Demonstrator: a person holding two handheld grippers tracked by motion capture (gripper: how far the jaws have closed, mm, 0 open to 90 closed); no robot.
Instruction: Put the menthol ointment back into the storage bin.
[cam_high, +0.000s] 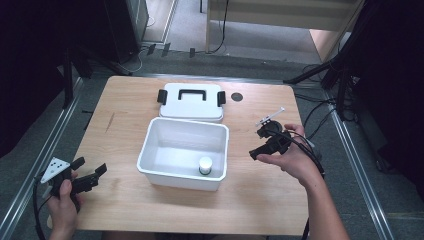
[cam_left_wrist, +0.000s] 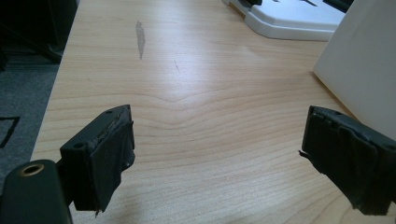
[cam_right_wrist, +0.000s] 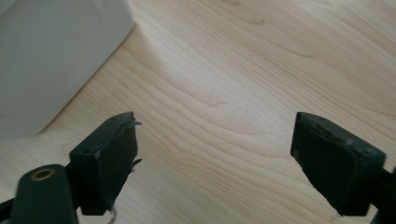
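Here, both the left gripper (cam_high: 91, 171) and right gripper (cam_high: 256, 145) gape empty; the small, probably light bottle (cam_high: 205, 165) in the box (cam_high: 150, 150) suits a grasp around its cap.

Lighting's pretty even from overhead in the high view, and we get a bright, warm table (cam_high: 125, 125) while everything around it drops off into near black at the left and right edges. The white bin (cam_high: 183, 150) sits close to blown out, with a soft shadow inside its near wall. That view is a bit soft and low-res overall. In the left gripper view the wood grain is sharp mid-frame, but the near jaws go slightly fuzzy. The right gripper view is softer, the bin's wall (cam_right_wrist: 51, 60) is a grey blur, and a pale glare patch sits on the wood near it.
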